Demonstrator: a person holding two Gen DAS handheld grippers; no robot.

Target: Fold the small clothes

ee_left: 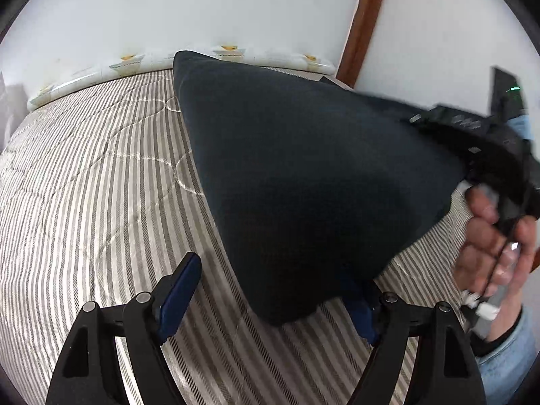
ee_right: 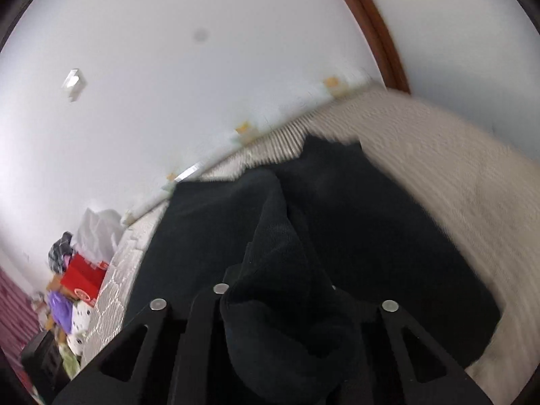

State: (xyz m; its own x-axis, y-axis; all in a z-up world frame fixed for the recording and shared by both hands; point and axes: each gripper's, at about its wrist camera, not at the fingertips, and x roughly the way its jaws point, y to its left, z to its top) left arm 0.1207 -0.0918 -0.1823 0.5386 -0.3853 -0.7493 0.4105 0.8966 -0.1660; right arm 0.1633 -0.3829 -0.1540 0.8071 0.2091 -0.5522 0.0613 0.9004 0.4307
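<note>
A dark navy garment [ee_left: 303,168] rises as a taut sheet off the striped mattress [ee_left: 101,168]. In the left wrist view my right gripper [ee_left: 469,165] holds its right edge up, with a person's hand [ee_left: 489,236] on the grip. The right wrist view shows the garment [ee_right: 354,209] bunched between the fingers of my right gripper [ee_right: 280,290], hiding the tips. My left gripper [ee_left: 270,300] stands open low in the view. Its left blue pad [ee_left: 179,290] is bare, and the garment's lower corner drapes over the right finger.
A white wall with a tiled border [ee_left: 135,64] runs along the far side of the bed. A brown door frame [ee_left: 364,23] stands at the back right. Beside the bed lies a heap of bags and a red box [ee_right: 81,276].
</note>
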